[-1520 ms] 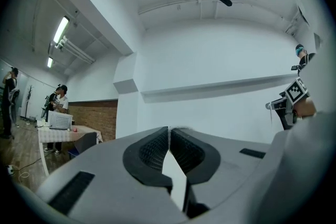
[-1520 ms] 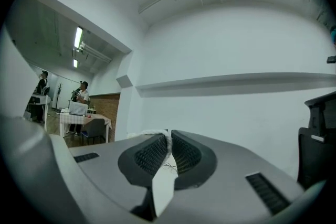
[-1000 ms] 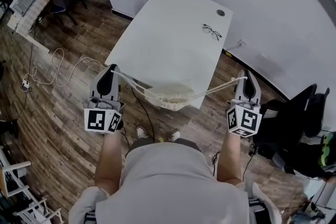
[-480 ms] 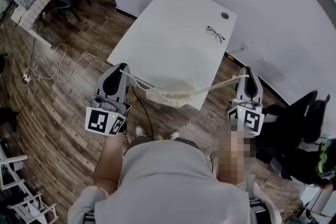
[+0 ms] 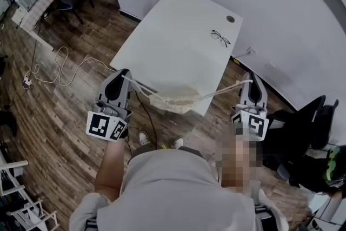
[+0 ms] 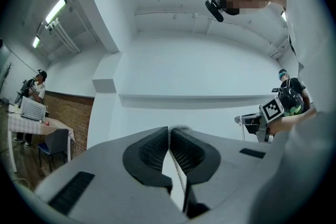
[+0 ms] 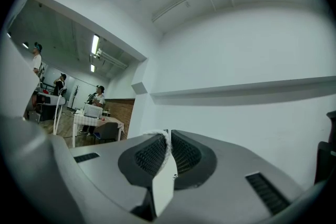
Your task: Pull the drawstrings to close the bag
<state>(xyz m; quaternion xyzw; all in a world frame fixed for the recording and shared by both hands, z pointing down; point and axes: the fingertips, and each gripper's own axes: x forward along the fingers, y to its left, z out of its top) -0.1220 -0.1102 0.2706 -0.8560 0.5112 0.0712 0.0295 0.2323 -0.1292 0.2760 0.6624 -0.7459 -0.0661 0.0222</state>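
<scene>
In the head view, the bag (image 5: 174, 99) was seen at the near edge of the white table (image 5: 178, 30), with its mouth bunched up and part of it hanging over the edge. The left drawstring (image 5: 138, 84) was stretched tight to the left gripper (image 5: 124, 75), and the right drawstring (image 5: 221, 90) to the right gripper (image 5: 249, 78). In the left gripper view, the jaws were pressed together on the thin cord. In the right gripper view, the jaws were clamped on the pale cord too. The step would likely be done best if both strings were pulled out sideways with the same strength, so the bag was not dragged off the table. Lots of open floor (image 5: 59, 116) was seen on the left. Less room was left on the right, where a dark chair (image 5: 311, 116) stood near.
</scene>
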